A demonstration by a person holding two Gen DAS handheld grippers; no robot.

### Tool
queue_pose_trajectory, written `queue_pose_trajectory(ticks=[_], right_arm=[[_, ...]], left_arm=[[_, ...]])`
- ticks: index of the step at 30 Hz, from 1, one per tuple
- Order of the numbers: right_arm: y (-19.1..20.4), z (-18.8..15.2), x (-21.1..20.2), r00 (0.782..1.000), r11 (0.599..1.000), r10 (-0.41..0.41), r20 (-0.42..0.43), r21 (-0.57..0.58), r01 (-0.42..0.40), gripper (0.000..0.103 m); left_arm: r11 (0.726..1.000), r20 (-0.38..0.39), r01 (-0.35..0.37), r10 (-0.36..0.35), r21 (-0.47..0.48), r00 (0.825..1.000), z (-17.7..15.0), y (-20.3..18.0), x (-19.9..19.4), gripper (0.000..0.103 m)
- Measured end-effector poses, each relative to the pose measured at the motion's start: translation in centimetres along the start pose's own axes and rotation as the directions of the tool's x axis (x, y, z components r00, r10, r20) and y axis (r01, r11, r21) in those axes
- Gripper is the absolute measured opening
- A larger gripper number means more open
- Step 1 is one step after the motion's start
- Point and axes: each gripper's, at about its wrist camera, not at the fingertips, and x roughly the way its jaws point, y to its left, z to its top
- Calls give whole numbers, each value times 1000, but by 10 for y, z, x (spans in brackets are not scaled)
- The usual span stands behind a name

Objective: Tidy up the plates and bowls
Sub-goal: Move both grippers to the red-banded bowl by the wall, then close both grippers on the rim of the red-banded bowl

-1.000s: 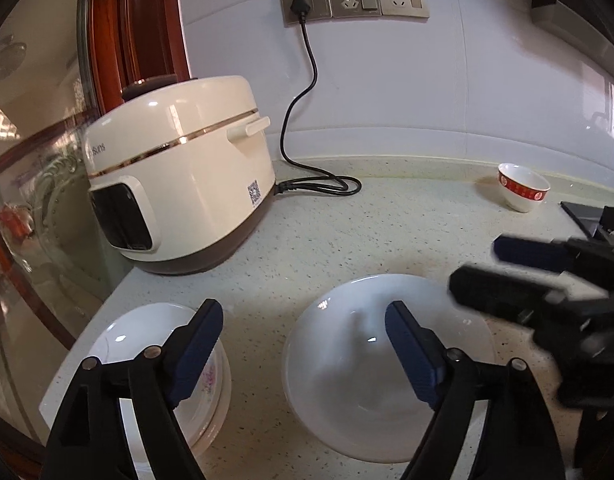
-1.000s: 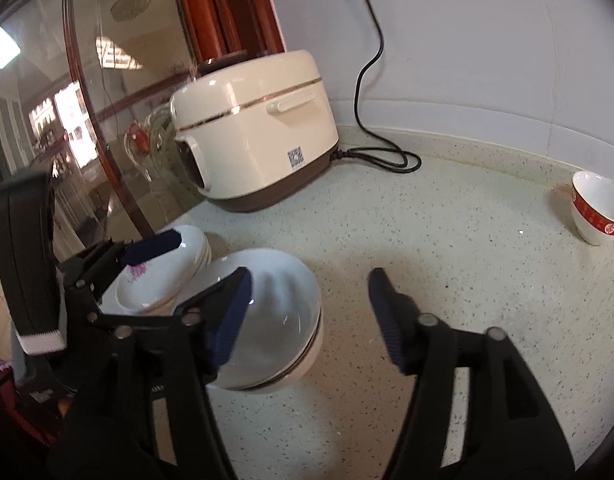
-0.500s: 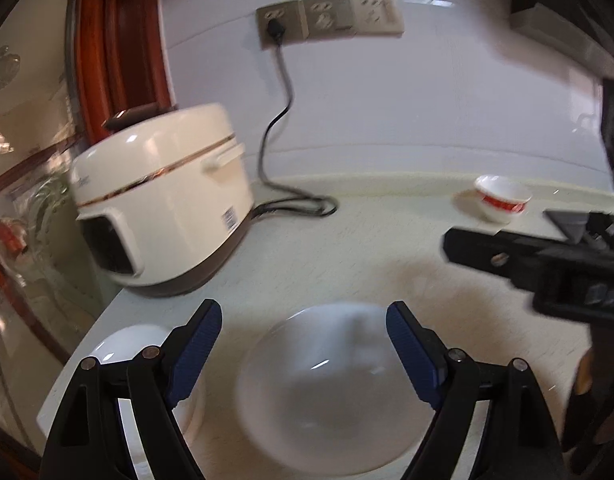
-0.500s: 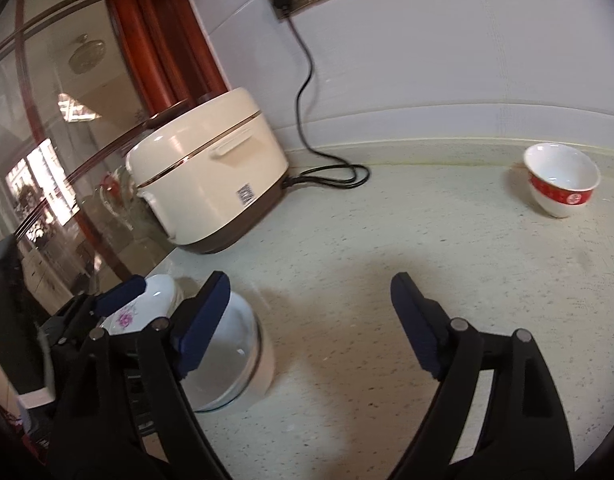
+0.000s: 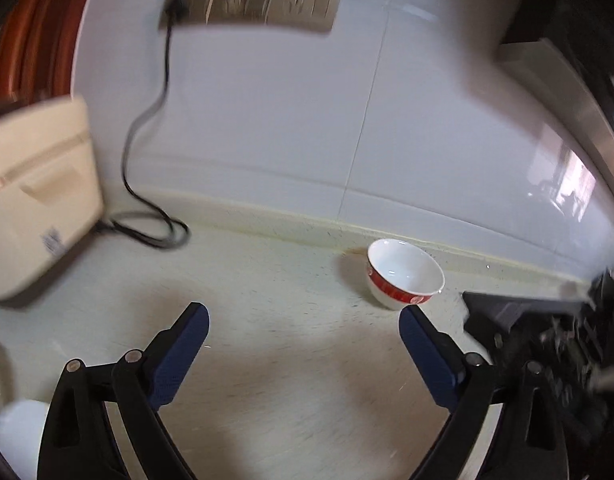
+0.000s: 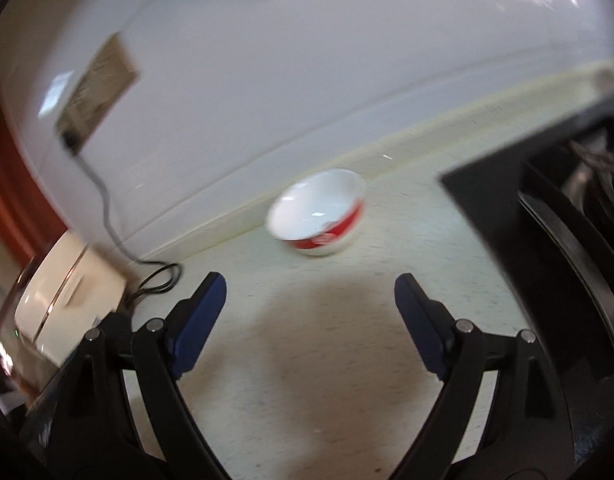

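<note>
A small white bowl with a red band (image 5: 403,274) stands on the speckled counter near the back wall; it also shows in the right wrist view (image 6: 319,214). My left gripper (image 5: 303,326) is open and empty, short of the bowl and a little left of it. My right gripper (image 6: 309,294) is open and empty, with the bowl ahead between its fingers, some way off. A sliver of white dish (image 5: 15,428) shows at the lower left of the left wrist view. Both views are motion-blurred.
A cream rice cooker (image 5: 31,208) sits at the left, its black cord (image 5: 147,184) running up to wall sockets (image 5: 247,4). A black stove top (image 6: 547,208) lies to the right of the bowl. The other gripper's dark body (image 5: 567,344) is at the right.
Both grippers have swung right, away from the large white bowl and the stacked plates, toward the red-banded bowl. The large bowl has left both views. Both stay open.
</note>
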Motion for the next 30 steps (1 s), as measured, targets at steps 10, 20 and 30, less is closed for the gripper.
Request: queue_pose_trajectory(ticks=[10,20,30], right_arm=[[-17,-4,16,992,993,-122,-28,8,122,88],[-22,14,28,996,996,-72,50,61,69,88],[-21,51,109,992,975,-67,-103,206,87,88]], left_arm=[[995,-109,-59,50,-78,993,-12,13,61,97],[975,-216,-177,145,-136,966,-15,34,83,97],[974,-159,-154,128,-168,979,-10,42,78,97]])
